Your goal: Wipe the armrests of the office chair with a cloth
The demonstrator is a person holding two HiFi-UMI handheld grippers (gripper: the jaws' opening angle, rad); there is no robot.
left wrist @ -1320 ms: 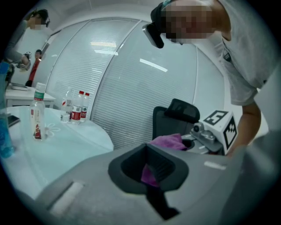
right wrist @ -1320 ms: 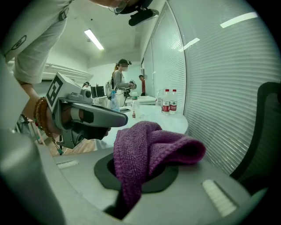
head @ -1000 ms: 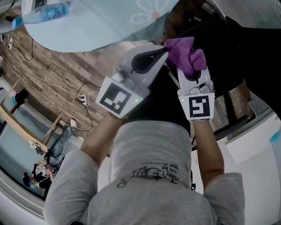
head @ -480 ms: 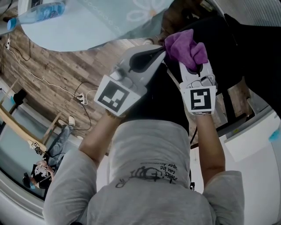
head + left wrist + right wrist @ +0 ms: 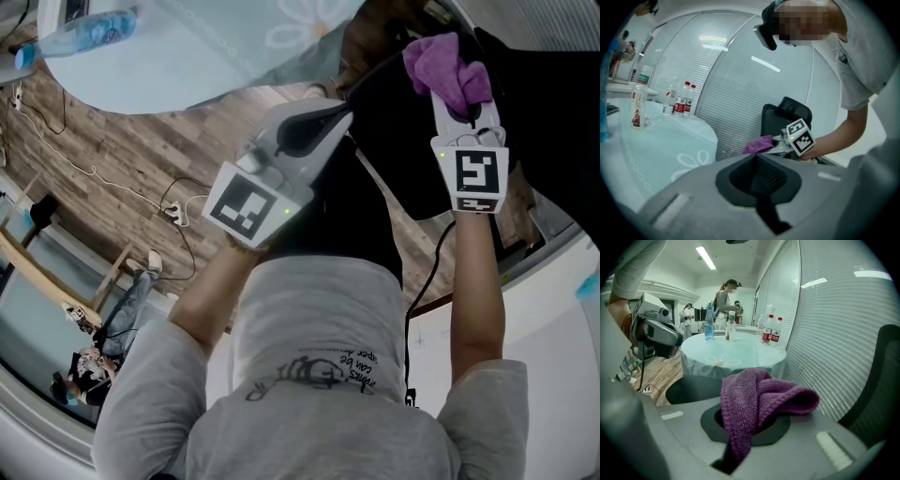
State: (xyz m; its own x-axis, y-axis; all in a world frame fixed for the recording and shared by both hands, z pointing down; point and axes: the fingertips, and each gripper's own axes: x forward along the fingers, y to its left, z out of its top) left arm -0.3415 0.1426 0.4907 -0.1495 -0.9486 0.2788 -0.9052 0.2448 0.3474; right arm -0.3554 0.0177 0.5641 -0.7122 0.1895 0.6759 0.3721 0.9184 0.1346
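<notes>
Our right tongs [image 5: 457, 94] were clamped on the purple cloth [image 5: 448, 67], which bunched out of the jaws and drooped forward over their tips. Our left tongs [image 5: 347, 109] were closed with nothing between them, pointing across toward the right ones.

The cloth sat high over the black office chair [image 5: 405, 159], at that chair's far side from us. In the right gripper view a dark rounded pad [image 5: 691, 388] lay just below and to the left of the cloth, with the chair's back [image 5: 882, 380] rising at the right. We judged the pad to be chair upholstery, but we could not tell from these views whether it was an armrest or the seat. Its long side ran roughly crosswise to the jaws. The right hand was plainly the nearer one and already carried the cloth, so we judged that the wipe would fall to it, with a downward and leftward reach.

Beyond the chair stood a round counter [image 5: 206, 56] under a pale flowered cover, carrying water bottles [image 5: 771, 335]. Wood-plank floor [image 5: 103, 141] with loose cables ran beneath, slatted blinds [image 5: 834, 319] lined the wall, and people [image 5: 724, 301] stood far off.
</notes>
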